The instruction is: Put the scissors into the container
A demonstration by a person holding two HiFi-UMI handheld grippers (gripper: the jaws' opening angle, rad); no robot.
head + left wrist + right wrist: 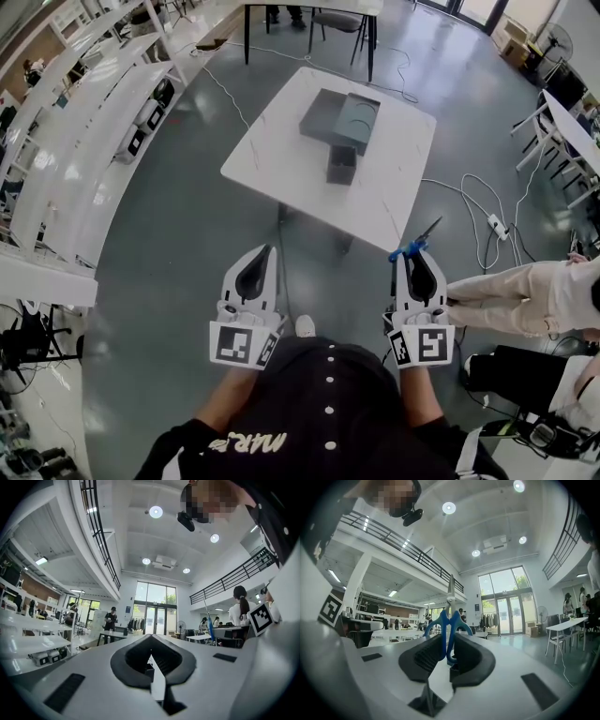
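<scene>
In the head view a white table (281,159) stands ahead on the grey floor. On it are a small dark square container (341,164) and a larger grey box (339,120) with its lid beside it. My right gripper (412,251) (449,641) is short of the table's near edge and shut on the blue handles of the scissors (419,239) (447,630). The blades stick out forward past the jaws. My left gripper (265,248) (150,641) is level with it to the left, shut, with nothing between its jaws.
Someone in beige trousers (525,291) sits low at the right. A power strip with cables (497,225) lies on the floor right of the table. White shelving (84,141) runs along the left. A chair (337,19) and another table stand beyond.
</scene>
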